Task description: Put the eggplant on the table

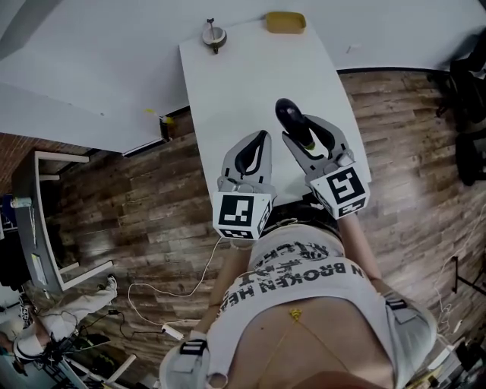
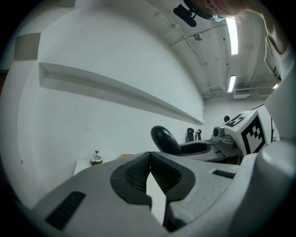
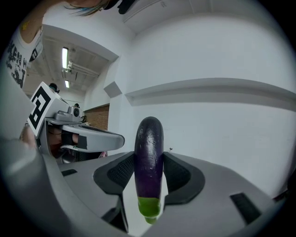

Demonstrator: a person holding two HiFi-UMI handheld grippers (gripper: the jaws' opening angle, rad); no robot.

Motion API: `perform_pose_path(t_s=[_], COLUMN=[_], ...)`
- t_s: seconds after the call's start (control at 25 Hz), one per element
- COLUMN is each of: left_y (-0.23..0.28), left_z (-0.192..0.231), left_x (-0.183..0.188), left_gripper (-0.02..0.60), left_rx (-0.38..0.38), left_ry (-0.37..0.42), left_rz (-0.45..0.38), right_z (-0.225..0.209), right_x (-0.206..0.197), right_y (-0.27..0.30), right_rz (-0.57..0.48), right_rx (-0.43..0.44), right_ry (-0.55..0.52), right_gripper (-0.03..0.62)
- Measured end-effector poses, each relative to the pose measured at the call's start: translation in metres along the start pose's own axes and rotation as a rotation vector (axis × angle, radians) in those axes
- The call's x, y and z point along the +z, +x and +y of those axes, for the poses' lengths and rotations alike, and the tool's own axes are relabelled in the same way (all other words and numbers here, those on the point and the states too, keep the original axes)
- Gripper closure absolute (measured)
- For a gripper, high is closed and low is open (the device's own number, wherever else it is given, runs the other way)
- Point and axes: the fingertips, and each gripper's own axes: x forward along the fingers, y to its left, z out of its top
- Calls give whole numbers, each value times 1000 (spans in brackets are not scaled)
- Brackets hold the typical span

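A dark purple eggplant [image 1: 288,115] with a green stem end stands upright between the jaws of my right gripper [image 1: 300,128], which is shut on it above the near half of the white table [image 1: 228,83]. In the right gripper view the eggplant [image 3: 149,162] fills the gap of the right gripper [image 3: 149,155], stem end toward the camera. My left gripper [image 1: 264,137] hovers just left of it, shut, its tips meeting on nothing. The left gripper view shows the left gripper [image 2: 149,155] with the eggplant [image 2: 165,140] beyond it to the right.
A small round object with a stem [image 1: 214,34] sits at the table's far left end. A yellow thing [image 1: 285,21] lies at the far edge. Wooden floor lies on both sides of the table, a cable [image 1: 178,292] trails on it at the left, and a metal rack [image 1: 45,220] stands far left.
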Motion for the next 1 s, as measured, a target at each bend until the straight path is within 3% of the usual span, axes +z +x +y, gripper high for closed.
perform_pose_path(t_s=[1.0], left_y=[6], left_z=[-2], left_x=[-11], left_gripper=[575], left_rx=[102], left_ry=[-12], left_rz=[54], right_z=[-11], right_x=[-23], right_y=[11], right_rz=[66], right_rx=[100], right_ry=[-43], right_gripper=[399])
